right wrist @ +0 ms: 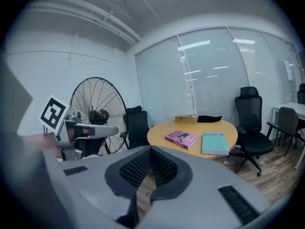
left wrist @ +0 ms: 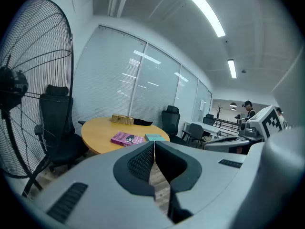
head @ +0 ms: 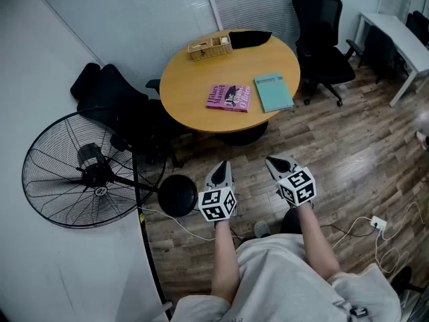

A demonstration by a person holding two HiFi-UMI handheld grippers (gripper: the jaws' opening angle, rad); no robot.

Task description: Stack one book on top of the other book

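I'm at the very start: the pink book lies flat on the round worktop, with the teal book just to its right. My left hand-held gripper and right hand-held gripper hang well short of the pink book, jaws closed on nothing. Next, I reckon: step closer, open up, lift one book.

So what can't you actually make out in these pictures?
- Pink book: cover wording too small to read, every view.
- Teal book: title too small, head view.
- Basket: contents too small to tell, head view.
- Black item behind the basket: too dark to identify, every view.
- Fan: cut off by the left edge, left gripper view.
- Table: base mostly hidden under its top, head view.
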